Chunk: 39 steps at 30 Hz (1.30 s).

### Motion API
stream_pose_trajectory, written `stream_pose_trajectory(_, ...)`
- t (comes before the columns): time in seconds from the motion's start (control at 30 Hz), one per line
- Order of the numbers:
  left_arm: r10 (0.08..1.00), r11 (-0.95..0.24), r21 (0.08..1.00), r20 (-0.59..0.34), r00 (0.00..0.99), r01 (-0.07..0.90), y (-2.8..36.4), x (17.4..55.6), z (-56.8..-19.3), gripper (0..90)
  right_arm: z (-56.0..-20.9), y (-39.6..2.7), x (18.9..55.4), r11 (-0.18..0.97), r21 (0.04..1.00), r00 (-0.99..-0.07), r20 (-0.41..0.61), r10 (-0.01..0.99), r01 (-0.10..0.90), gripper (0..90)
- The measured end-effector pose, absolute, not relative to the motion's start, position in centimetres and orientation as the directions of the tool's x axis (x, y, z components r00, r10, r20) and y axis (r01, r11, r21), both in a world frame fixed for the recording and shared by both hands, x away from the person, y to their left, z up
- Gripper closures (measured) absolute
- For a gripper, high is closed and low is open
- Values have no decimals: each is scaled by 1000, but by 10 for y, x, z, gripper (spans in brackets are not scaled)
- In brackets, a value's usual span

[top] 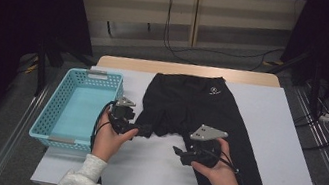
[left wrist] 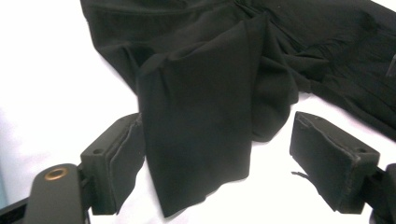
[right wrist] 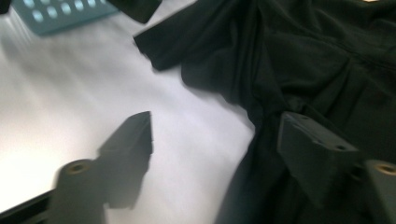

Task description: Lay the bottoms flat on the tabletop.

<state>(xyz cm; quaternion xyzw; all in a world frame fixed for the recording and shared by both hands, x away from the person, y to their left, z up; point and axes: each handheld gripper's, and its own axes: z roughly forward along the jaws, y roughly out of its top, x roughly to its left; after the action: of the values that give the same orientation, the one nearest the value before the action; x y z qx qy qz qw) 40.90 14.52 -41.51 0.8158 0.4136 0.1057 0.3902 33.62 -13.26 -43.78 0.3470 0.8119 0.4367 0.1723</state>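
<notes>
Black shorts lie spread on the white table cover, waistband toward the far edge, one leg bunched up at the near left. My left gripper sits at that bunched leg. In the left gripper view its jaws stand wide apart with a raised flap of the shorts between them, the flap leaning on the left pad. My right gripper is at the crotch edge, open, one jaw over bare cover and the other over the shorts.
A teal plastic basket stands at the left edge of the table, just beside my left hand; its corner appears in the right gripper view. Bare white cover lies near me and to the right. Cables run across the floor beyond.
</notes>
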Motion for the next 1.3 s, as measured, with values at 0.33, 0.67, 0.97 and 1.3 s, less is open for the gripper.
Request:
stream_pose_trajectory(0.33, 765, -354, 716, -149, 627, 602, 148, 409, -420, 185, -444, -113, 359, 382, 822, -719, 48, 694, 423, 518)
stream_pose_trajectory(0.67, 769, -324, 714, -183, 613, 620, 153, 405, -419, 184, -451, -79, 387, 434, 798, -757, 43, 652, 419, 603)
stream_pose_trajectory(0.97, 766, -313, 718, -197, 612, 622, 155, 400, -417, 183, -463, -58, 399, 486, 760, -731, -22, 682, 431, 619)
stream_pose_trajectory(1.3, 764, -293, 737, -203, 613, 609, 159, 399, -415, 211, -454, -83, 390, 435, 780, -747, 63, 662, 450, 887)
